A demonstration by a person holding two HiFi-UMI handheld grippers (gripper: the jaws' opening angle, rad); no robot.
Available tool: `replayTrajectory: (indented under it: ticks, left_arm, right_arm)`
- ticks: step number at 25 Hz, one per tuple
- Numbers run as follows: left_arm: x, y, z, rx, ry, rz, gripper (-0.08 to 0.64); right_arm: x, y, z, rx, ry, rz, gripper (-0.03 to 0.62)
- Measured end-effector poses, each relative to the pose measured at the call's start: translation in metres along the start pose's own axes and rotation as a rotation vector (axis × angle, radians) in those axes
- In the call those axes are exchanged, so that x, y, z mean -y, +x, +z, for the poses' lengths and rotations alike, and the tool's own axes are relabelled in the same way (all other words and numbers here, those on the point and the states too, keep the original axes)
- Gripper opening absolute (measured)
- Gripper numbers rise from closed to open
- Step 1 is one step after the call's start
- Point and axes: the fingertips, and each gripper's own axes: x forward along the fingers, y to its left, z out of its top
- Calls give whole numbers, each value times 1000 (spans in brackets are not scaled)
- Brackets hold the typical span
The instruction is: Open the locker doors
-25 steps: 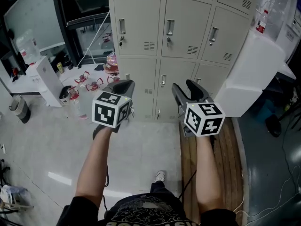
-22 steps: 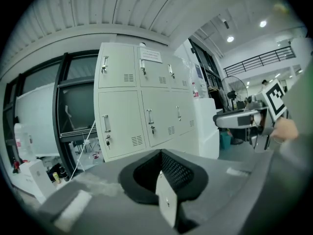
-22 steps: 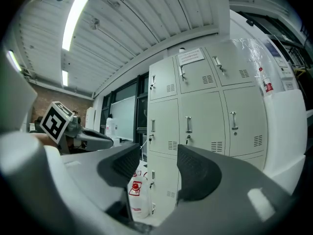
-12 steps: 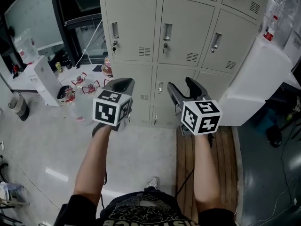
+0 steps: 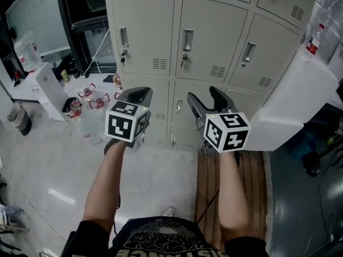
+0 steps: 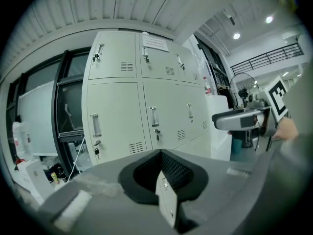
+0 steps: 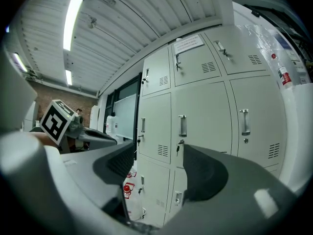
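The shut beige metal locker doors [image 5: 206, 58], upright handles [image 5: 187, 39], stood ahead and well apart, the middle column nearest the right hand-held gripper [image 5: 204, 96], whose empty jaws had just been opening wide, while the left hand-held gripper [image 5: 137, 93] was pinched together.

Person seen from above in a black short-sleeved T-shirt [image 5: 161, 241] with pale lettering across the chest; one white sneaker [image 5: 168, 212] shows below. Each hand carries a grey plastic two-jaw tool with black textured pads: the left tool [image 5: 134, 94] and the right tool [image 5: 207, 101]. Each tool bears a white marker cube [image 5: 127, 123] printed with black squares. The right tool's jaws have just been opening, with nothing between them.
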Motion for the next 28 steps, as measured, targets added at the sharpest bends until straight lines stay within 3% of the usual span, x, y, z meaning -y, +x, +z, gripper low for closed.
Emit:
replayTrajectory:
  ticks: [14, 28]
  left_arm:
    - [-35, 46, 3, 5, -13, 17, 3]
    - [-88, 135, 24, 49, 14, -88, 3]
  right_arm:
    - [20, 62, 1, 4, 5, 29, 304]
    - [47, 161, 19, 34, -3, -26, 302]
